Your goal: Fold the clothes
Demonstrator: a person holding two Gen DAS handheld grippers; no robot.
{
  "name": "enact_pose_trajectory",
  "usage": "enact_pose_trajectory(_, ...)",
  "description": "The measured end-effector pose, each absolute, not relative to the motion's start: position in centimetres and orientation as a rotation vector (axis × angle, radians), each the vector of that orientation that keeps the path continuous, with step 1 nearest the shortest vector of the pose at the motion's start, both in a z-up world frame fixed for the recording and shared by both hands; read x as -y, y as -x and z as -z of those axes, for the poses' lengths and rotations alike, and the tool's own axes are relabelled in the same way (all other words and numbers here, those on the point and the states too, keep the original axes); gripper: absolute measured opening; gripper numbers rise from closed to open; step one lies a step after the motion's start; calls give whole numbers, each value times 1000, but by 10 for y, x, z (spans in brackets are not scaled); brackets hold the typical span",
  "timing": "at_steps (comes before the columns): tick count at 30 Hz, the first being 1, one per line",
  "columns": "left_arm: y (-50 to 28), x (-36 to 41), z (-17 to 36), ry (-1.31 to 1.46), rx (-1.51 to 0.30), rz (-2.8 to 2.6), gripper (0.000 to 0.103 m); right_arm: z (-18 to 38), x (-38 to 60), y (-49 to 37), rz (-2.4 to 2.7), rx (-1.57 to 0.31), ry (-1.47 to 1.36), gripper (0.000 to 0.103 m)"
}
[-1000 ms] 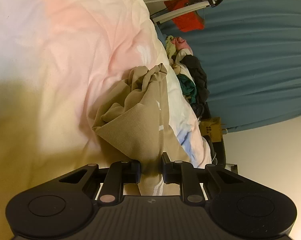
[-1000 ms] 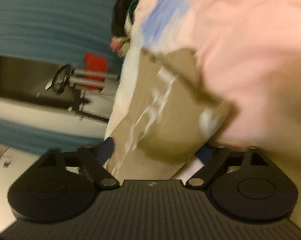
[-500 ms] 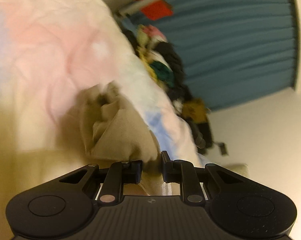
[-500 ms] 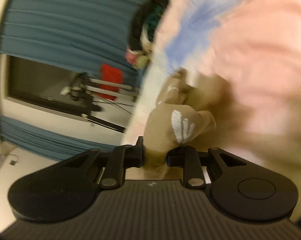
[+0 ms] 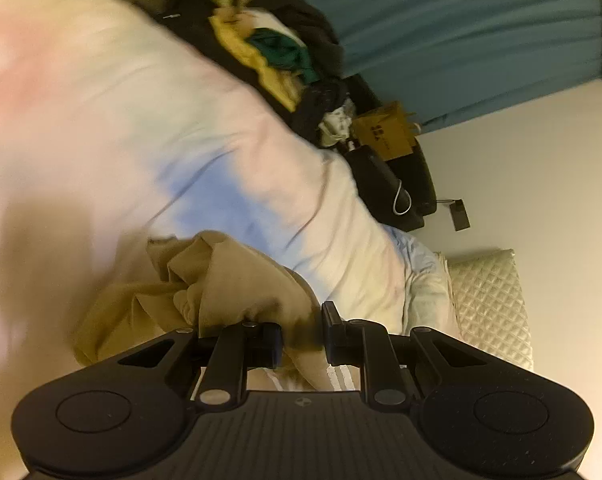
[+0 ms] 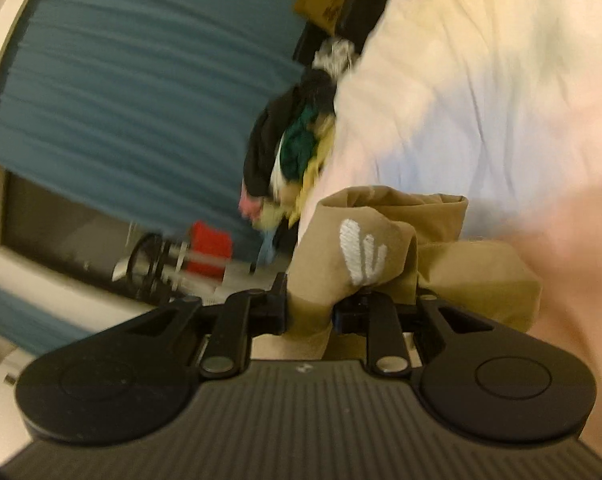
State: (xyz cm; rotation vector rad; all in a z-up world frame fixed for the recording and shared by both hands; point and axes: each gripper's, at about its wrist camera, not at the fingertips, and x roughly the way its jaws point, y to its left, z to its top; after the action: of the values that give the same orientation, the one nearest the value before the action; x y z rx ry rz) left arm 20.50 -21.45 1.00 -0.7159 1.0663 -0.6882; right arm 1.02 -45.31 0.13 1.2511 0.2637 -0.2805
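Note:
A tan garment (image 5: 221,284) with white stripes lies bunched on a pastel pink, blue and cream bedcover (image 5: 141,120). My left gripper (image 5: 301,338) is shut on a fold of the tan garment close to the camera. In the right wrist view the same tan garment (image 6: 381,248) shows a white embroidered logo (image 6: 361,256). My right gripper (image 6: 309,312) is shut on it, and the cloth bunches up over the fingers. The garment hangs crumpled between the two grippers.
A heap of dark, yellow and green clothes (image 5: 277,44) lies at the bed's far edge before a teal curtain (image 5: 461,32). A brown paper bag (image 5: 385,132) and a dark case (image 5: 385,188) stand beside the bed. A quilted pillow (image 5: 489,304) lies right. A red item (image 6: 209,248) hangs on a rack.
The right gripper has closed on the tan garment at its logo. Both grippers have swung with the garment, which is now bunched instead of spread out.

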Motion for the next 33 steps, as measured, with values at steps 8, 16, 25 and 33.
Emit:
enact_pose_trajectory(8,-255,340,-21,628,-717,837,21,-39,547,-89,353,-122,-1020,24)
enact_pose_trajectory(16,-242,353,116,462,-891,796,21,87,548,-89,458,-301,-978,24)
enact_pose_trajectory(25,-220,322,135,295,-835,771,34,131,522,-62,516,-414,-1053,25)
enact_pose_trajectory(33,-178,295,40,128,-699,792,53,64,496,-25,526,-470,-911,25)
